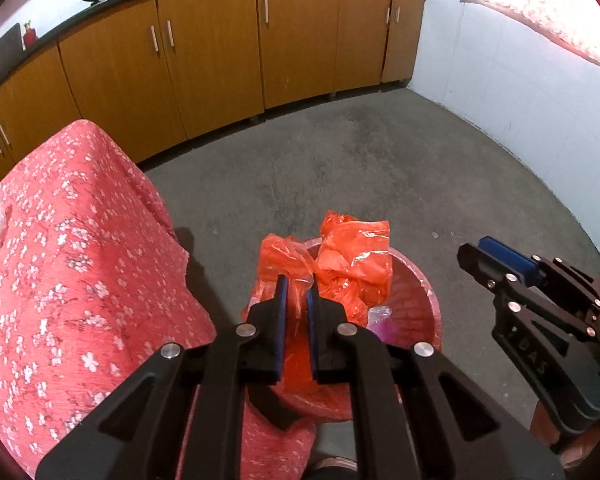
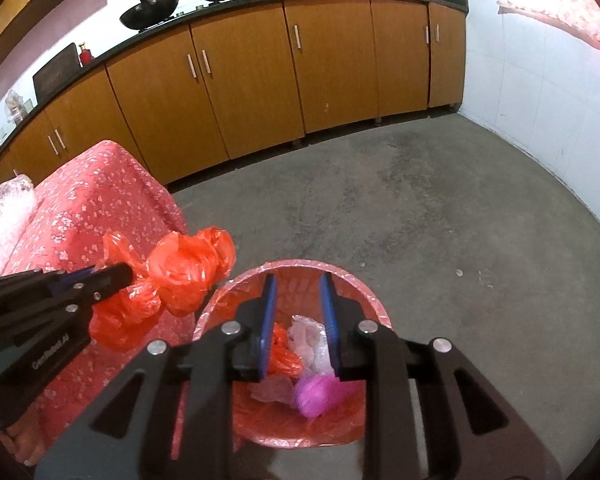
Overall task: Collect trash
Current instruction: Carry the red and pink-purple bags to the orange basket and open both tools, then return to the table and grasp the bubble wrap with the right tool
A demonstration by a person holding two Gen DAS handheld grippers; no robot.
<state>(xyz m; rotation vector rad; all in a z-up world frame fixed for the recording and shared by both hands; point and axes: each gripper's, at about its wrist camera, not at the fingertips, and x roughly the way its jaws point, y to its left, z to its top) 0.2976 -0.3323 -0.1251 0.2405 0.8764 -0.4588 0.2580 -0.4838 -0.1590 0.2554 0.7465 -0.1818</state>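
1. Beside the flowered cloth [image 2: 100,200]: left gripper [image 2: 130,270] clamped narrow on a crumpled orange bag [image 2: 180,272], held just left of the bin rim, not yet dropped
2. In the pink bin [image 2: 300,270]: orange, white and magenta scraps already collected
3. Over the bin: right gripper [image 2: 298,328] angled down, fingers [image 2: 269,328] partly apart with nothing between them
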